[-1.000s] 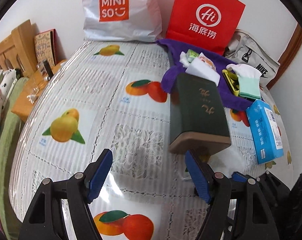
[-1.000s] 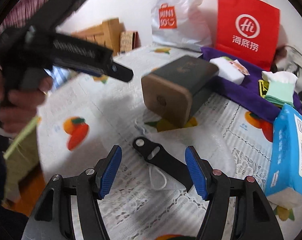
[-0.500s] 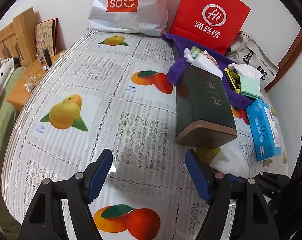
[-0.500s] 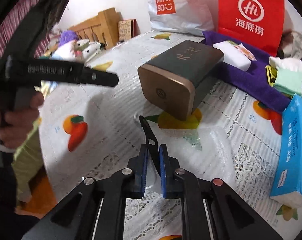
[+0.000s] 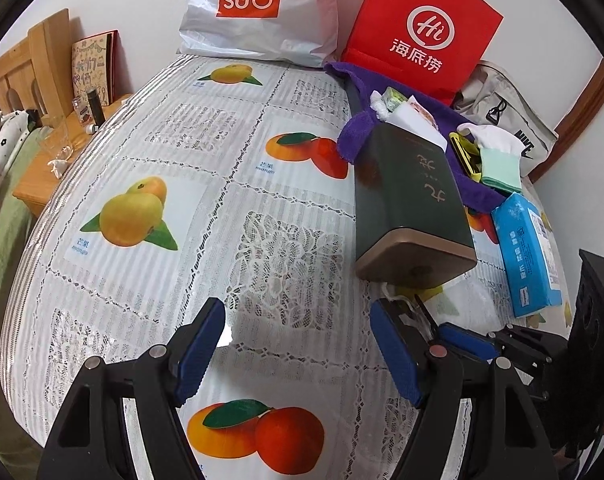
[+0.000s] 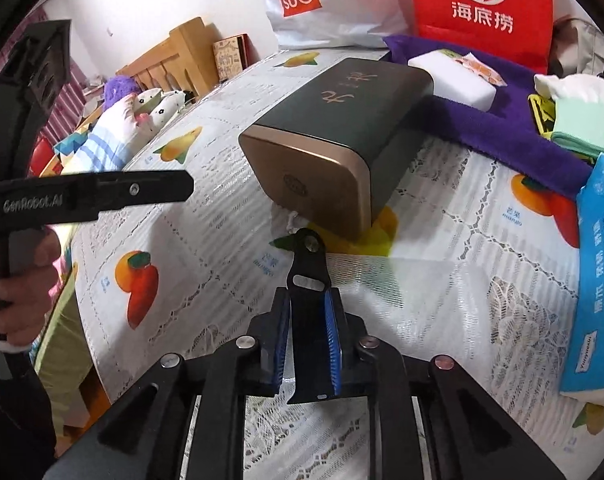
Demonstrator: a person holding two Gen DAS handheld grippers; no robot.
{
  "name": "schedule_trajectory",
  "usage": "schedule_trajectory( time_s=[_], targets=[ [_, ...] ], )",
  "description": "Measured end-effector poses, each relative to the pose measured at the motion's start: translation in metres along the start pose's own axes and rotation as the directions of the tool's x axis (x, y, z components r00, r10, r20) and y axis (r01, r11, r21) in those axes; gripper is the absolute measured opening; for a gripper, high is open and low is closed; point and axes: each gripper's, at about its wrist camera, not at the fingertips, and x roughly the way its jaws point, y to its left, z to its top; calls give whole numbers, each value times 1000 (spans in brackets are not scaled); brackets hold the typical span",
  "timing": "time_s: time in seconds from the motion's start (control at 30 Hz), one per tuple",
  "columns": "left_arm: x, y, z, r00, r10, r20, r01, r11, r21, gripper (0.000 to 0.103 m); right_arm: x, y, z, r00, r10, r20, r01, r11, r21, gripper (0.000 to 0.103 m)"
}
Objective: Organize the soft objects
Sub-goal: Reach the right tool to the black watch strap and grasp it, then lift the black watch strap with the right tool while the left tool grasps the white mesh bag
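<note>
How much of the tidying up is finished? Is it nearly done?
Barely started. Done: nothing looks sorted; the white sponge, green cloth and blue tissue pack lie loose on or near the purple towel. In hand: the right tool has a black tag between its pads, its jaws opening. The left tool hovers open and empty. Left: nearly everything soft.

Right gripper [image 6: 308,344] went from fingers spread either side of the black strap [image 6: 308,280] lying flat on the counter to fingers closed on it; jaws now opening slightly. Strap turned up on edge between the fingers.
</note>
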Motion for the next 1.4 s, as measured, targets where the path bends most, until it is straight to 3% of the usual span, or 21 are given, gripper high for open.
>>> schedule_trajectory(
  time_s=[0.23,0.5,0.67,0.7,0.73,0.87,1.07,1.2,1.23,1.3,1.4],
  targets=[
    [-1,-1,-2,1000,-6,0,6,1000,3,73,3,-6,5,999,36,-7,-35,998,47,20],
    [-1,0,-5,1000,-1,-5,1,1000,-4,73,6,6,7,1000,-13,1,13,1000,11,29],
    [-3,2,-9,1000,4,-8,-5,1000,-8,73,5,8,7,999,-38,21,39,999,-1,19],
    [-4,3,-10,1000,8,-7,-8,1000,-8,73,3,7,6,999,-30,31,30,1000,2,9],
    [-5,3,-10,1000,10,-6,-10,1000,-8,73,-2,8,6,999,-15,43,15,1000,4,7],
    [-8,4,-13,1000,12,-4,-12,1000,-11,73,-18,11,3,997,17,75,-17,1000,3,3],
    [-9,1,-20,1000,18,-11,-18,1000,-5,73,-22,3,-6,997,-20,69,18,1000,26,2],
    [-12,-1,-24,1000,18,-8,-18,1000,5,73,-22,10,-8,997,-36,68,36,999,-3,11],
    [-13,-1,-25,1000,20,-7,-20,1000,4,73,-22,13,-8,997,-35,71,36,999,-16,22],
    [-13,1,-25,1000,19,-8,-19,1000,-2,73,-16,17,-8,997,-39,71,42,999,-34,30],
    [-13,4,-26,1000,21,-10,-21,1000,-8,73,-4,17,-10,998,-44,42,45,998,-34,30]
  ],
)
